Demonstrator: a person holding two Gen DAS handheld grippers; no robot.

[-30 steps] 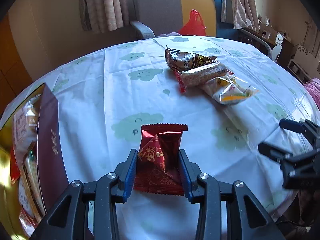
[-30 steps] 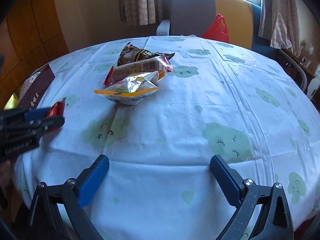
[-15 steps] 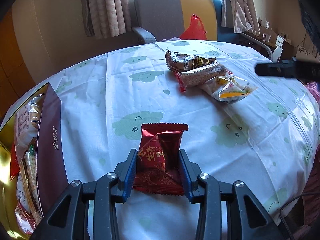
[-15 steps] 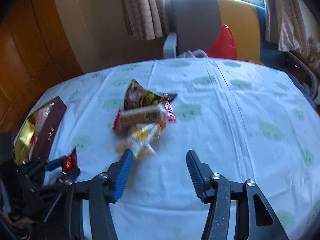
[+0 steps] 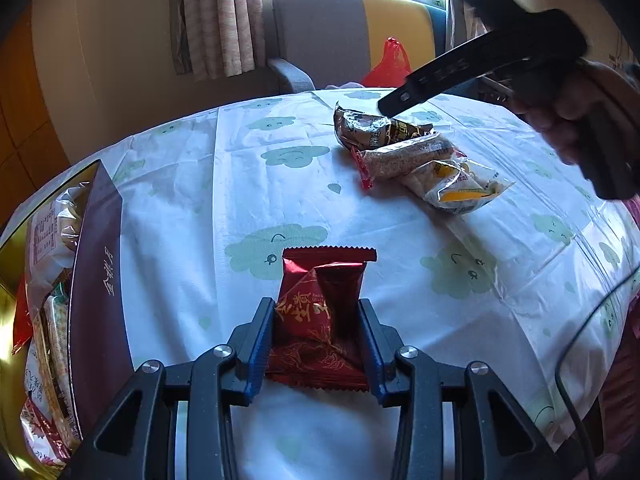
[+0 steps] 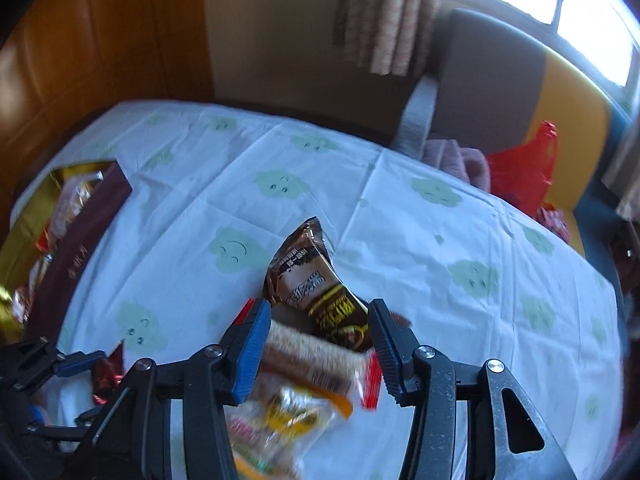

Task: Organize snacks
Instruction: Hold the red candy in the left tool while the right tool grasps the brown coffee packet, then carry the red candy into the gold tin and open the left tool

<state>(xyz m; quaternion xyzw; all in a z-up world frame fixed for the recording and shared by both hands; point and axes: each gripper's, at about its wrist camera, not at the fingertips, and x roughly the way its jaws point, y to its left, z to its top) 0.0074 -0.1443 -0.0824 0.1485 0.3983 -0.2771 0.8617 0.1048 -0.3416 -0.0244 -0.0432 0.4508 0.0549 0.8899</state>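
Observation:
My left gripper is shut on a red foil snack packet and holds it low over the tablecloth; the packet also shows in the right wrist view. My right gripper is open above a pile of snacks: a brown packet, a clear-wrapped grain bar and a yellow-and-clear bag. The same pile lies at the far right in the left wrist view. A maroon box with a gold interior holds several packets at the left.
The round table carries a white cloth with green cloud faces. A grey and yellow armchair with a red bag stands beyond the far edge. A black cable hangs at the right.
My right gripper has moved forward and up over the snack pile, tilting down, and its jaws have narrowed. My left gripper keeps the red packet in place.

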